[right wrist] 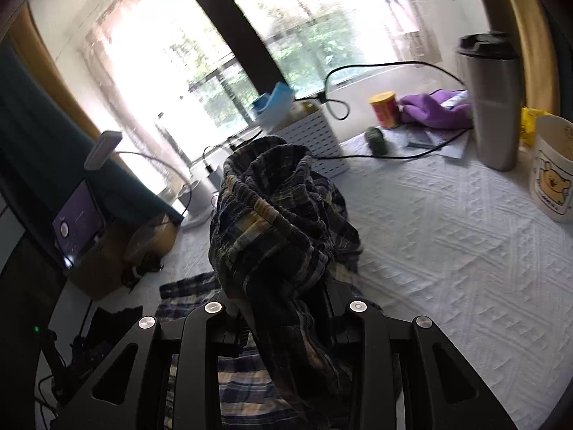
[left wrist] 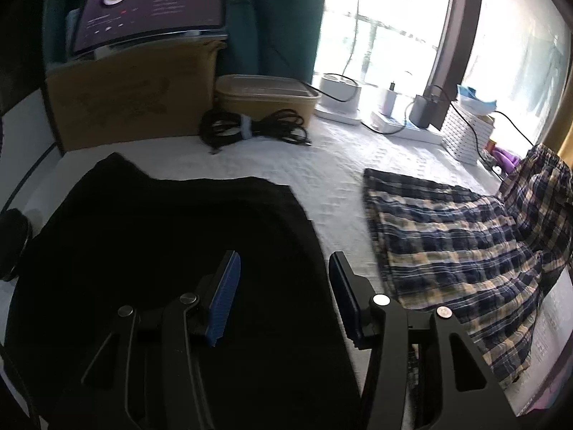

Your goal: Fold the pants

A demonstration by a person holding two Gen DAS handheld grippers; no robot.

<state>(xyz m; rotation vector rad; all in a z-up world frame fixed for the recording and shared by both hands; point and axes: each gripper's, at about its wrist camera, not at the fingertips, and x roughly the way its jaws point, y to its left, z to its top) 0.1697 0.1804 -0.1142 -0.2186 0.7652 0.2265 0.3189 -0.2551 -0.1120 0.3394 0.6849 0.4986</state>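
Right gripper (right wrist: 286,308) clamping bunched plaid pants (right wrist: 283,222) waistband, lifted off bedspread (right wrist: 447,251); left gripper (left wrist: 284,294) half-open, empty. Risk: thin pinch slips, or swinging cloth clips steel tumbler (right wrist: 492,100) beyond pants.

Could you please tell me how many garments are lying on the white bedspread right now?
2: black garment lies flat under the open left claw; plaid pants lie to its right, waistband end lifted in the right claw. More may be hidden.

light: daylight from windows (left wrist: 376,32), blown out white | glare: washes sill items | shadows: black cloth (left wrist: 161,251) loses all detail | blur: slight smear across both views | edges: fisheye bending, dark vignette corners
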